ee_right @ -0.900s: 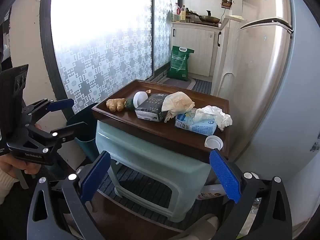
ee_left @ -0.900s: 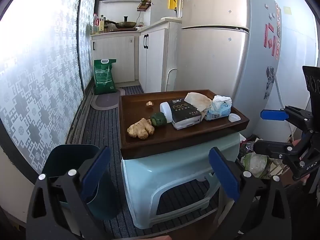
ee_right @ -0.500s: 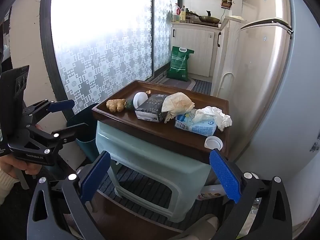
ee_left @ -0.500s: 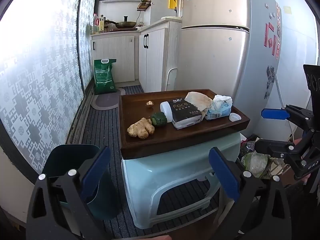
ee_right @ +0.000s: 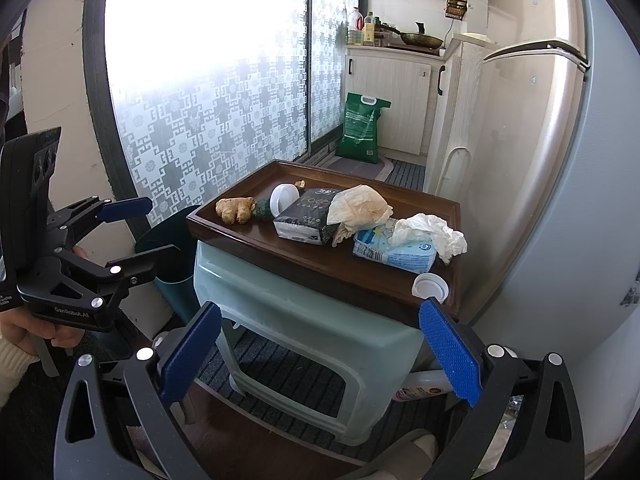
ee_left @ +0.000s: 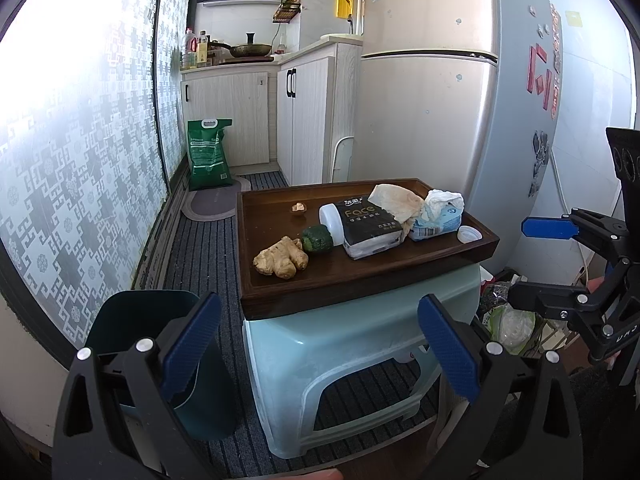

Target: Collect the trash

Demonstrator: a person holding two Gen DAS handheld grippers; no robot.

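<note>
Both grippers hang short of the stool, jaws spread wide and empty: the left gripper (ee_left: pixel 318 344) and right gripper (ee_right: pixel 320 354). Nothing is picked yet; the next move likely calls for reaching to the crumpled brown paper (ee_right: pixel 358 208) or white tissue (ee_right: pixel 430 230) on the wooden tray (ee_left: pixel 360 276). A dark green bin (ee_left: pixel 136 320) stands just beside the pale plastic stool (ee_left: pixel 340 344). Beyond are the fridge (ee_left: pixel 432 112) and kitchen cabinets (ee_left: pixel 236 116).
</note>
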